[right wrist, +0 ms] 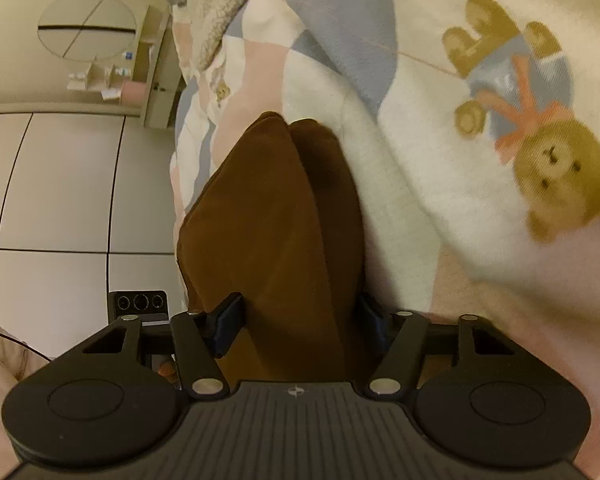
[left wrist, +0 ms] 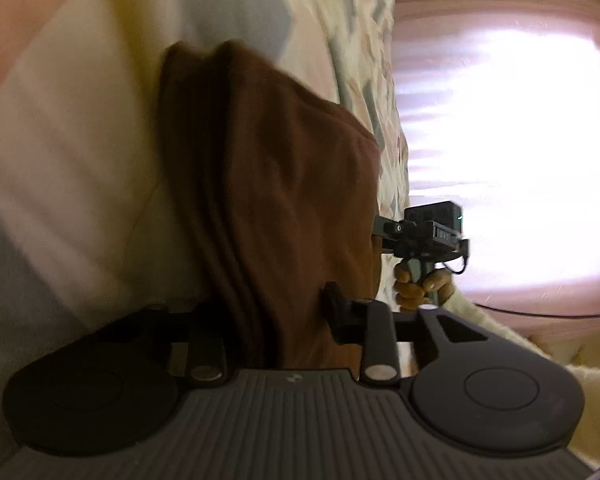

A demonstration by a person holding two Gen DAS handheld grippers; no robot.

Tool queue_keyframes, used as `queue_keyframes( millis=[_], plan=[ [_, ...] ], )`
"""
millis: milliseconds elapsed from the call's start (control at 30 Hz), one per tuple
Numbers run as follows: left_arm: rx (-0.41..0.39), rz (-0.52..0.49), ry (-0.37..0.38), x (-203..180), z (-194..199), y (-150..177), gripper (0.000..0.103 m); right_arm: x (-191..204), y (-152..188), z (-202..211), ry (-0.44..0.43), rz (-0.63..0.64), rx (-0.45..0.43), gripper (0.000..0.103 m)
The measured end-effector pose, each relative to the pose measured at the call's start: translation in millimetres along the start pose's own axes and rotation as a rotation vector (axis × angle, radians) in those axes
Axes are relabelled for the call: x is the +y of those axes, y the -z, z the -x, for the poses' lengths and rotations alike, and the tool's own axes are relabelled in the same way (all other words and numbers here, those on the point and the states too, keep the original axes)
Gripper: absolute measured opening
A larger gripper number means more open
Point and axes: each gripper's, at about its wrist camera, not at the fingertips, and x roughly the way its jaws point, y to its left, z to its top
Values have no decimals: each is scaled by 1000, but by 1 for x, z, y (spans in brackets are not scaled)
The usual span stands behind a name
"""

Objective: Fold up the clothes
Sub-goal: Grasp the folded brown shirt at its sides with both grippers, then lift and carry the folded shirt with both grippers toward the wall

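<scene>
While both hand-held grippers, left (left wrist: 276,316) and right (right wrist: 300,328), pinch the brown garment (right wrist: 268,220) above the bed (right wrist: 379,152), a fold is underway; lowering it evenly comes next.

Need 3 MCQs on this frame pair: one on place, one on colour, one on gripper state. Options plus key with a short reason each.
1. Where does the garment hang?
A. over a patterned bedspread
B. inside a drawer
C. on a clothes rack

2. What colour is the garment?
A. white
B. brown
C. green

3. What is the state of the two grippers?
A. both open and clear of cloth
B. only the left holds cloth
C. both hold the garment between their fingers

Key:
1 A, the bedspread with a bear print lies behind the cloth.
2 B, brown in both wrist views.
3 C, cloth runs between the fingers of the left gripper and of the right gripper; in the left wrist view the right gripper sits at the cloth's edge.
</scene>
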Motion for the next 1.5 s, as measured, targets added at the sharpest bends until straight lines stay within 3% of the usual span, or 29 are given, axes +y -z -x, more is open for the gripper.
queue_keyframes(
  millis=[100, 300, 400, 567, 700, 800, 900, 1000, 1133, 1233, 1400, 1500],
  plan=[
    [51, -97, -40, -23, 2, -8, 19, 16, 25, 11, 14, 13, -91, 36],
    [190, -348, -104, -90, 0, -35, 17, 56, 113, 44, 23, -6, -376, 33],
    [306, -501, -110, -134, -14, -43, 17, 68, 197, 56, 13, -135, -583, 33],
    [582, -739, -68, -216, -95, -4, 17, 96, 373, 58, 6, -423, -992, 33],
    [831, -913, 28, -279, -193, 86, 16, 131, 519, 36, 48, -651, -1346, 33],
    [1011, -1039, 128, -326, -262, 185, 16, 157, 621, 17, 99, -834, -1634, 33],
    [1172, -1170, 219, -375, -329, 288, 16, 174, 698, -3, 138, -985, -1911, 33],
    [1304, -1320, 304, -413, -374, 387, 16, 180, 749, -21, 162, -1101, -2157, 33],
    [1439, -1498, 368, -447, -423, 501, 16, 170, 782, -38, 142, -1206, -2438, 33],
    [1514, -1601, 383, -452, -431, 561, 16, 156, 792, -45, 112, -1278, -2587, 33],
    [1591, -1703, 366, -434, -459, 627, 16, 142, 787, -39, 106, -1354, -2632, 33],
    [1612, -1747, 367, -423, -465, 641, 16, 134, 784, -35, 103, -1400, -2658, 33]
  ],
)
